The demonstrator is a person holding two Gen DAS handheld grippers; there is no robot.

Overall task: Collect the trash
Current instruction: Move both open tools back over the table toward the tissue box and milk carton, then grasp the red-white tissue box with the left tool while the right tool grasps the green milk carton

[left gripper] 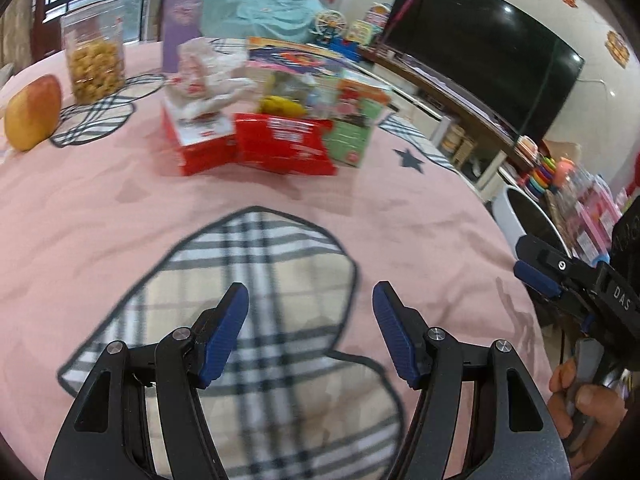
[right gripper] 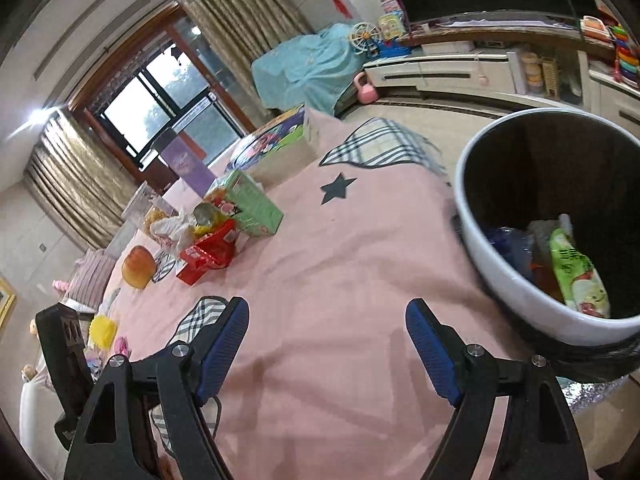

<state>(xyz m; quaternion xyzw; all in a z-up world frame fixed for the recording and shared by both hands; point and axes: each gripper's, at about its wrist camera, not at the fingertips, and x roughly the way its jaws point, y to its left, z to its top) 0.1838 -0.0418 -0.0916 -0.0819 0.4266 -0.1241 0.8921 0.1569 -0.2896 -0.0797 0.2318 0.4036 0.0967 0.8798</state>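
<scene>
A pile of trash sits on the pink tablecloth (left gripper: 400,216): a red wrapper (left gripper: 284,144), a red and white box (left gripper: 200,140), crumpled white plastic (left gripper: 208,76), a yellow piece (left gripper: 280,106) and a green carton (left gripper: 356,128). The pile also shows in the right wrist view, with the red wrapper (right gripper: 212,250) and green carton (right gripper: 248,204). My left gripper (left gripper: 310,300) is open and empty over a plaid patch, short of the pile. My right gripper (right gripper: 326,316) is open and empty, beside a white bin (right gripper: 504,280) that holds a green packet (right gripper: 576,276) and other trash.
An apple (left gripper: 34,112) and a clear jar of snacks (left gripper: 94,60) stand at the left. A purple box (left gripper: 180,20) and a flat toy box (left gripper: 292,54) lie behind the pile. The bin (left gripper: 516,220) stands off the table's right edge. A TV (left gripper: 480,48) is beyond.
</scene>
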